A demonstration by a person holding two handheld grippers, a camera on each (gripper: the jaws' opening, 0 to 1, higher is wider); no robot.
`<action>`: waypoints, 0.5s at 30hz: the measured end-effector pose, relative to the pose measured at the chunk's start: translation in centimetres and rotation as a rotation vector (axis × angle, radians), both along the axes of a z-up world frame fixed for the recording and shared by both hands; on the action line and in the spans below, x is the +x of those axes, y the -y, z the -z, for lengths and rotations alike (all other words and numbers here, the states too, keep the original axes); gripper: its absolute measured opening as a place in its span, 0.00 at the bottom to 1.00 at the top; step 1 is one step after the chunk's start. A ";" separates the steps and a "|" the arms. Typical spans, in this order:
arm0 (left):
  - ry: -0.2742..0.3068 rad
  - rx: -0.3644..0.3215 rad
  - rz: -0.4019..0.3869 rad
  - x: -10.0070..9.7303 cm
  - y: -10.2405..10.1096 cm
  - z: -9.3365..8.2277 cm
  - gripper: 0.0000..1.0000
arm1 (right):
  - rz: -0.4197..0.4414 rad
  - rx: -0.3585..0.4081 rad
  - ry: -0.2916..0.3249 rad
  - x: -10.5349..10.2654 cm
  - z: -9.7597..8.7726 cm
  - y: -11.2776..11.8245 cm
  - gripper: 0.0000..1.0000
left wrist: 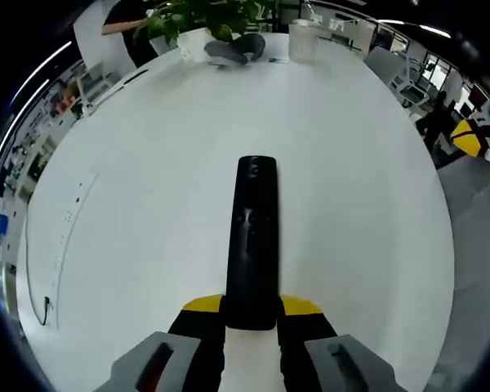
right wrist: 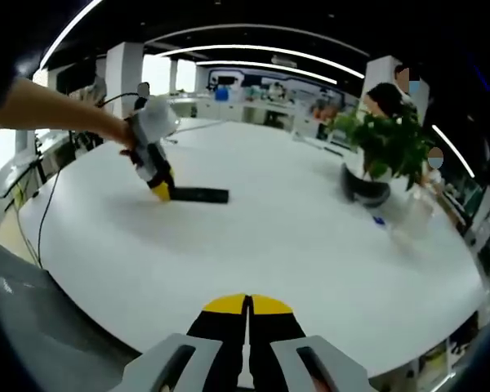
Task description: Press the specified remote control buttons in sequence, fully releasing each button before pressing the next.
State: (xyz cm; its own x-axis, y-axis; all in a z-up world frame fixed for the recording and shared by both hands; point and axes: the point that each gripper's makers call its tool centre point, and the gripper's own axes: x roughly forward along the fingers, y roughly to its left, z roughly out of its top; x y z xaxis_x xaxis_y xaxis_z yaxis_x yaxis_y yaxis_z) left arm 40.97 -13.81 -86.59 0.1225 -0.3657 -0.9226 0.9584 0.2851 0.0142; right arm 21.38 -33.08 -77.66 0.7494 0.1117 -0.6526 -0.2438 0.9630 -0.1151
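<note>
Left claw (left wrist: 250, 320) clamped on the near end of the remote (left wrist: 253, 237), which lies flat on the white table (left wrist: 147, 163), mid-surface. Right claw (right wrist: 247, 314) pinched together on nothing, over the near edge. Right gripper view adds the hand (right wrist: 135, 131); plant (right wrist: 388, 143) at far edge.
</note>
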 end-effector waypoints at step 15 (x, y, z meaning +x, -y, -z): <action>-0.004 0.032 -0.020 -4.4 -0.1 0.0 0.23 | 0.000 0.023 0.047 0.1 -0.9 -0.1 0.00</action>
State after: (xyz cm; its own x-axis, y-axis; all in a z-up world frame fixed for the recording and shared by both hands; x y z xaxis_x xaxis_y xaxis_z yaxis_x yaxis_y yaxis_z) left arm 36.57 -13.70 -86.62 0.1254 -0.3337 -0.9343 0.9525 0.3038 0.0194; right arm 21.50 -32.95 -76.81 0.7790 0.1267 -0.6141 -0.2390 0.9654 -0.1041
